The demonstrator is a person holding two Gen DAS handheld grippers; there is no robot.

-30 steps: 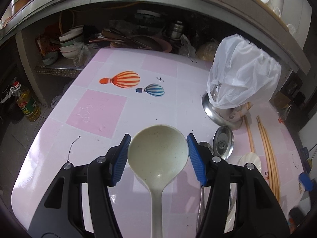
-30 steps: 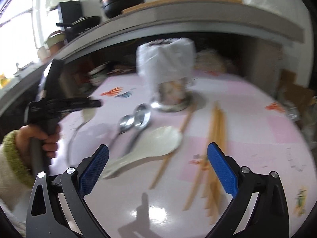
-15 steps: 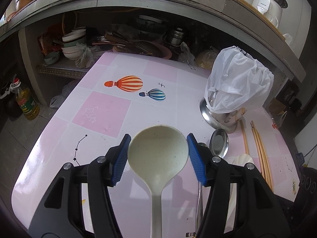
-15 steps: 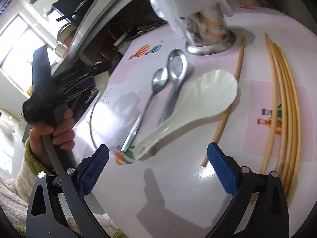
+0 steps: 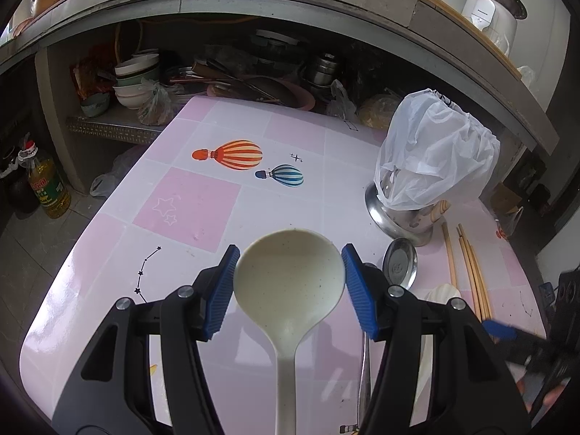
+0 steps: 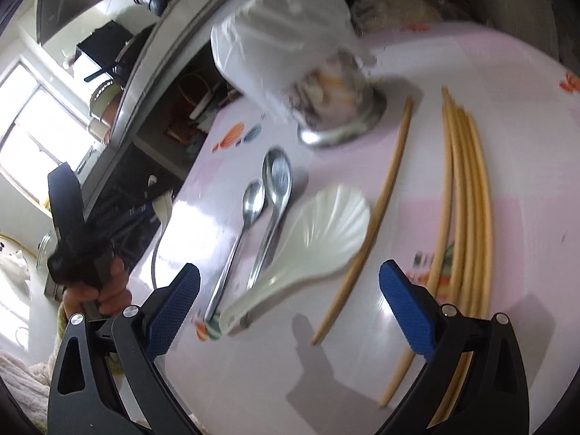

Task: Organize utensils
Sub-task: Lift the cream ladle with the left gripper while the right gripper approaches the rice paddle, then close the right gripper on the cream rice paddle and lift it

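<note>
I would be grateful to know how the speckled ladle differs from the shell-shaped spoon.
The speckled ladle has a round, smooth bowl; the shell-shaped spoon has a ribbed, fan-shaped one. The ladle sits between the left tongs; the spoon lies on the table. Both are pale.

Right claw (image 6: 290,311) has dropped nearer the shell spoon (image 6: 319,232).

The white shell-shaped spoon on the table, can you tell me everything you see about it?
The shell-shaped spoon is glossy white, like ceramic or plastic, with a ribbed, fan-like bowl and a handle ending in a coloured tip. It lies flat on the pink table, bowl facing up. Its handle crosses the stem of the larger metal spoon, and a chopstick lies along its bowl's edge. No gripper touches it.
</note>
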